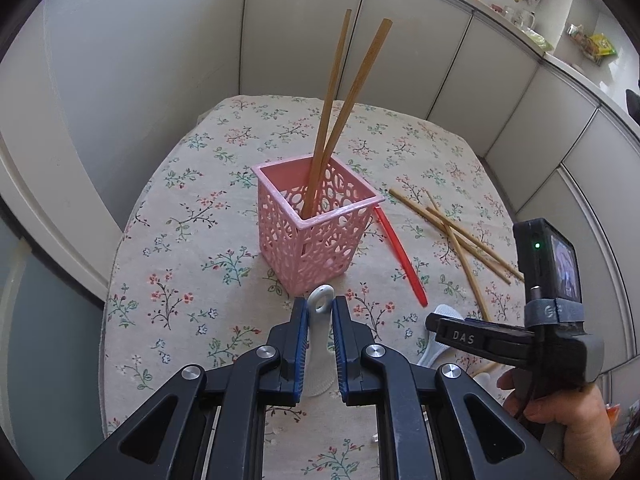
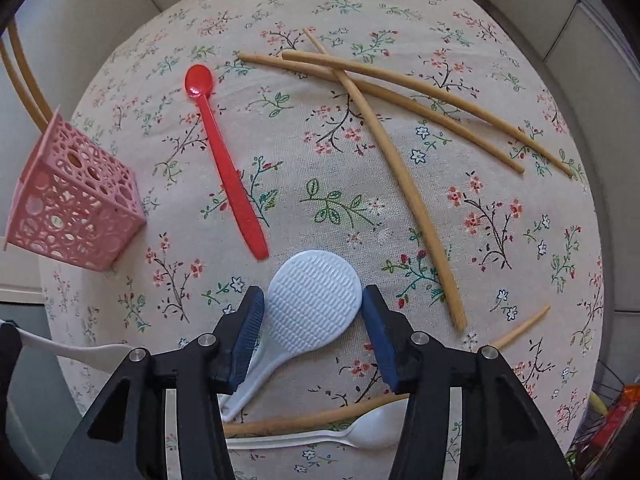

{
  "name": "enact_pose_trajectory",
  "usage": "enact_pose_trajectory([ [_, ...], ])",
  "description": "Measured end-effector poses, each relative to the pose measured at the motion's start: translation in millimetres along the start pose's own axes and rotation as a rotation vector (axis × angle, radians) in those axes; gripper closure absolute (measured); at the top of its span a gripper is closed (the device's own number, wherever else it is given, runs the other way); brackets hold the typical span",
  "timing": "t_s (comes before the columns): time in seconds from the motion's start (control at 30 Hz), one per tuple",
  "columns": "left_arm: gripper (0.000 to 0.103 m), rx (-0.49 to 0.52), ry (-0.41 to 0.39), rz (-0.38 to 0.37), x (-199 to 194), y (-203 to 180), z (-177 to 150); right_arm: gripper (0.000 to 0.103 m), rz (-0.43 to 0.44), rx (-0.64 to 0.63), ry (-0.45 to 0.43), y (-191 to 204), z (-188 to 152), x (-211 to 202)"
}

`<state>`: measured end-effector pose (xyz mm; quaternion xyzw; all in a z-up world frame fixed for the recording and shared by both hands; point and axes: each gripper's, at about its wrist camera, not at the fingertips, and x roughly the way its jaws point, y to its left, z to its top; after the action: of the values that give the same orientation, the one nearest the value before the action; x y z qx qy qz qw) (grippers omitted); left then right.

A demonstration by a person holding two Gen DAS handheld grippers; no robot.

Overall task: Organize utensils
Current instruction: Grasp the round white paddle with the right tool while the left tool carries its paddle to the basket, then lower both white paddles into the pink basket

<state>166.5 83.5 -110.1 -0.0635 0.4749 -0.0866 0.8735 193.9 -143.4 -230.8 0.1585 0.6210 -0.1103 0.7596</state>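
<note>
The pink perforated plastic basket (image 1: 318, 224) stands upright near the middle of the floral-clothed bench (image 1: 192, 240), with two long brown wooden chopsticks (image 1: 340, 92) leaning out of it toward twelve o'clock. Just beside the basket at four o'clock lies a red plastic long-handled spoon (image 1: 400, 256); further out at three o'clock, three pale wooden chopsticks (image 2: 384, 92) lie crossed over one another.

At the basket's six o'clock the left tongs (image 1: 320, 312) are closed on a white plastic rice paddle's handle (image 1: 319, 304) — its hanging loop pokes out past the blue pads, just short of the basket's wall.

In the right wrist view a second white rice paddle with a ribbed round head (image 2: 316, 296) lies flat on the cloth. The right tongs (image 2: 314, 306) straddle that head, one pad at nine o'clock and one at three o'clock, close against its edges; I cannot tell whether they press on it. Below it lie another pale chopstick (image 2: 304, 420) and a white plastic spoon (image 2: 360, 428).

A hand (image 1: 560, 412) holds the right tool's grip.
</note>
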Motion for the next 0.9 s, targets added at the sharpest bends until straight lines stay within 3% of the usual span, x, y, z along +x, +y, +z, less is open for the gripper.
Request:
enact_pose_trajectory([
  [0.1, 0.093, -0.012, 0.001, -0.001, 0, 5, 0, 0.050, -0.031, -0.029, -0.032, 9, -3, 0],
  [0.2, 0.097, -0.015, -0.011, 0.001, -3, 8, 1, 0.053, 0.019, -0.019, -0.040, 4, -2, -1],
  [0.23, 0.097, -0.017, -0.016, 0.001, -5, 10, 2, 0.059, 0.035, -0.020, -0.060, -1, -1, -6],
  [0.27, 0.097, -0.022, -0.021, -0.003, -6, 11, 2, 0.076, 0.051, -0.030, -0.080, -3, 2, -14],
  [0.33, 0.097, -0.029, -0.027, -0.009, -9, 13, 3, 0.086, 0.106, -0.039, -0.088, -10, 4, -26],
  [0.7, 0.099, -0.063, -0.019, -0.081, -8, 14, 4, 0.094, 0.401, 0.050, -0.017, -28, 1, -25],
  [0.9, 0.099, -0.020, -0.094, -0.062, -26, 6, 9, 0.100, 0.430, 0.009, -0.129, -28, 1, -58],
])
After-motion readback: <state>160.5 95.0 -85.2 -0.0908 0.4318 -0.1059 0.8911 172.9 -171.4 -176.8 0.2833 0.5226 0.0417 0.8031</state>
